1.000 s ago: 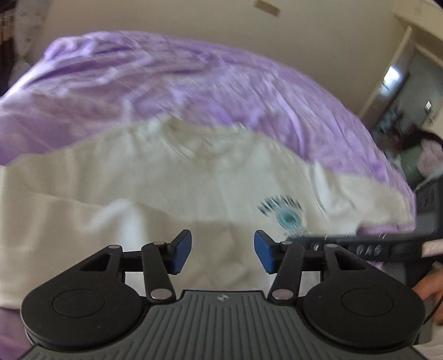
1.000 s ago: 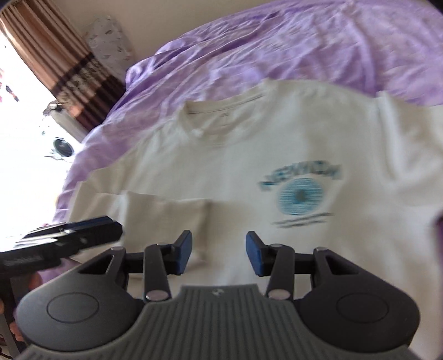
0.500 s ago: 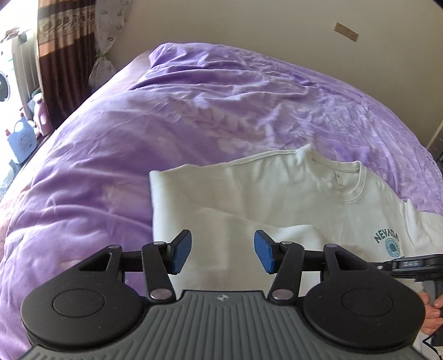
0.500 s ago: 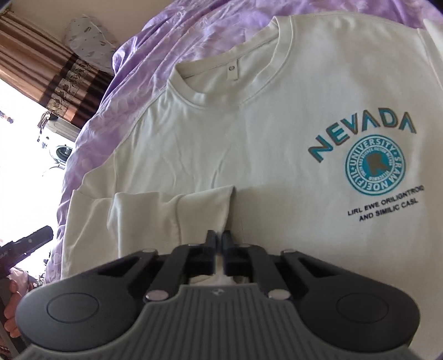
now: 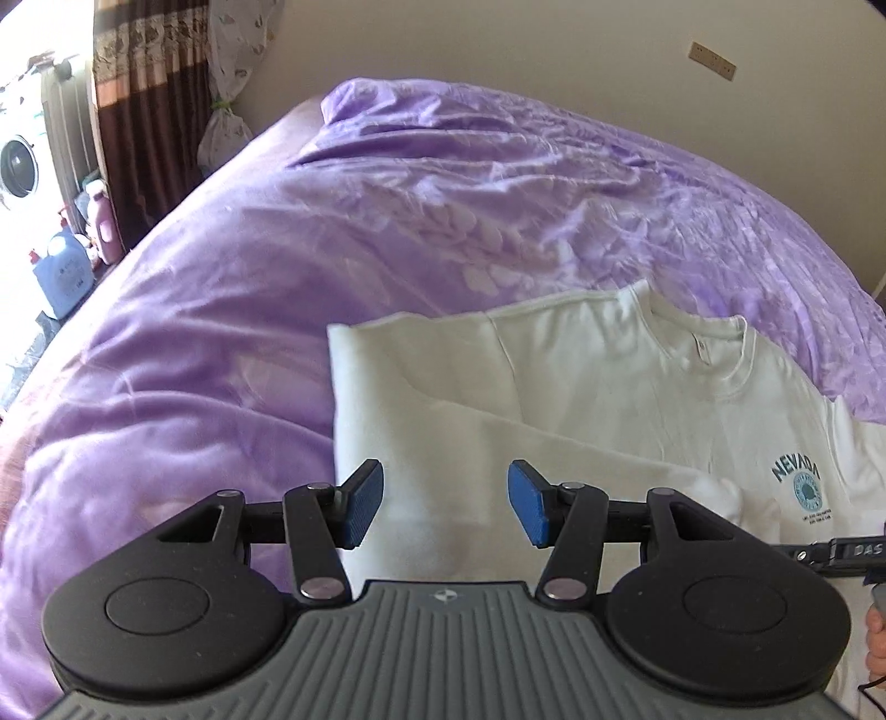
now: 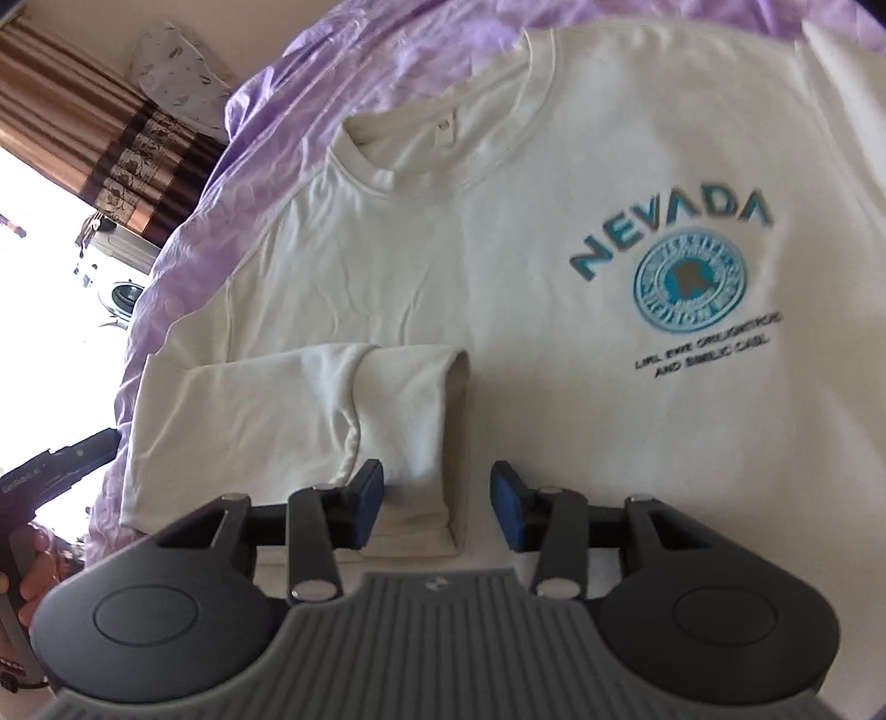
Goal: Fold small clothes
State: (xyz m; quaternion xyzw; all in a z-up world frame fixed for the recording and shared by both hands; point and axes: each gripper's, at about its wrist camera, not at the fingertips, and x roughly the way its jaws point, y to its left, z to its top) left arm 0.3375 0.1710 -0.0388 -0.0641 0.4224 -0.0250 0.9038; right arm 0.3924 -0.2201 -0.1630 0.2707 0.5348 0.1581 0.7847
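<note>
A cream-white sweatshirt (image 6: 498, 232) lies flat, front side up, on a purple bedspread (image 5: 387, 232), its ribbed round collar (image 6: 443, 160) toward the far side of the bed. One long sleeve (image 6: 310, 415) is folded across the lower chest, and its cuff (image 6: 437, 443) lies open-ended near the middle of the garment. The folded side forms a straight edge against the bedspread in the left wrist view. The fabric looks thick and smooth, with only soft creases around the shoulder seam.

On the chest sits a teal print (image 6: 686, 277): the word "NEVADA" arched over a round seal with ring lettering too blurred to read. Two small dark lines run beneath it; only "AND" at the start of the second can be made out. A small tag (image 6: 443, 124) shows inside the collar, its mark illegible.

The right gripper (image 6: 436, 498) hovers just over the cuff with its blue pads apart; its jaws have just been opening, the cuff end lies between them, and neither pad presses on it. The left gripper (image 5: 446, 509) is over the folded side of the sweatshirt, jaws wide with nothing in them. The letters "DAS" show on the dark body of the other gripper at the right edge of the left wrist view.

Beyond the bed are a brown patterned curtain (image 5: 138, 111), a blue jug (image 5: 61, 274) on the floor, a washing machine (image 5: 19, 166) and a plain pale wall (image 5: 554, 50).
</note>
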